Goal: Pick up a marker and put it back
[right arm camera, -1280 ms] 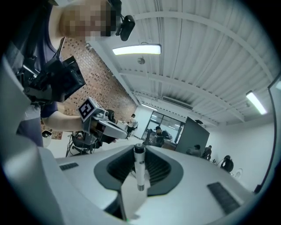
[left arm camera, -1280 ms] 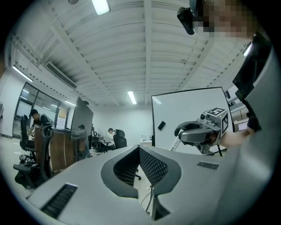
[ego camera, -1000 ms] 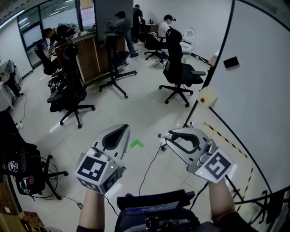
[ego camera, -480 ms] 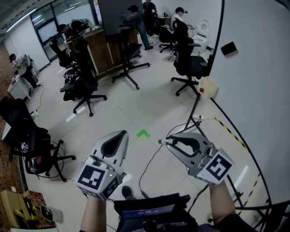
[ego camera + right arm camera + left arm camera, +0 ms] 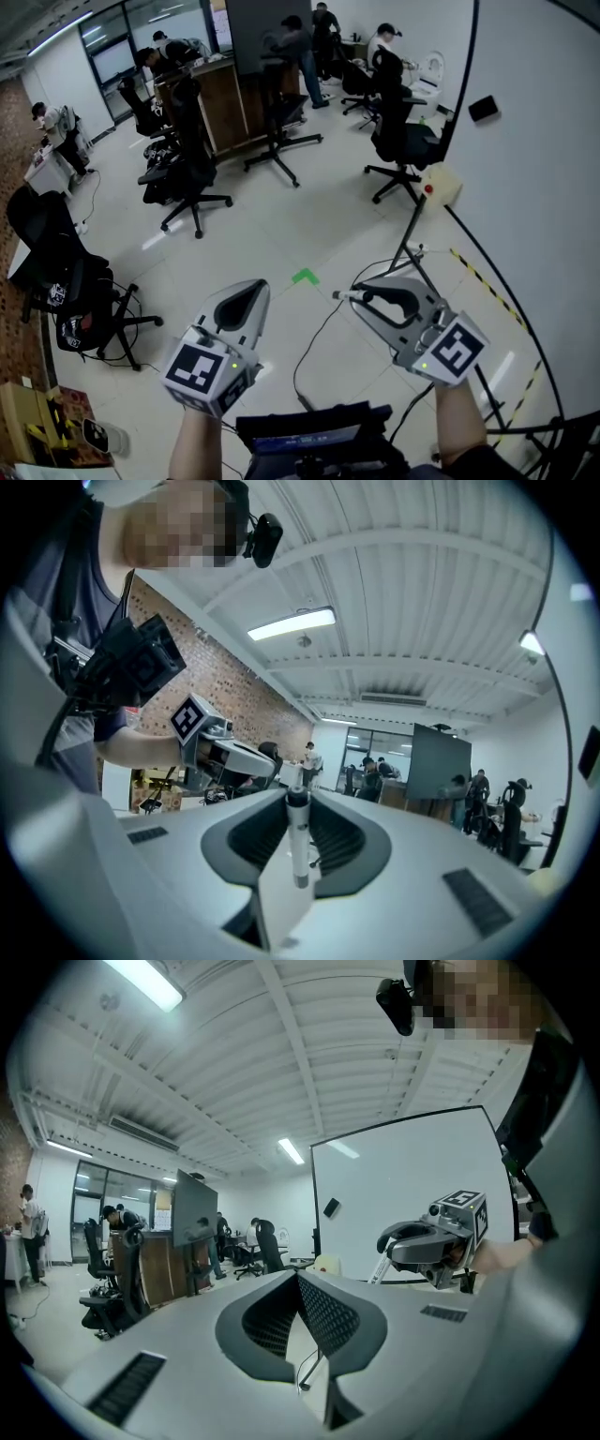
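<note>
A white marker is held in the right tongs, which are clenched on its barrel; the right gripper view shows nearly its whole length running up the middle of the picture between the dark ribbed pads; the head view shows only a short white end poking sideways from the tongs' tip, in the air above the tiled floor. The left tongs are clenched on nothing, tips together; the left gripper view shows pale floor and a dark cable through the gap behind the tips, which the head view does not show. In the head view both grippers are side by side and apart, with a green mark on the floor beyond them, a whiteboard to the right, and black office chairs and people around a wooden worktop farther off. Only the right gripper view shows a brick wall; both gripper views show ceiling lights.
</note>
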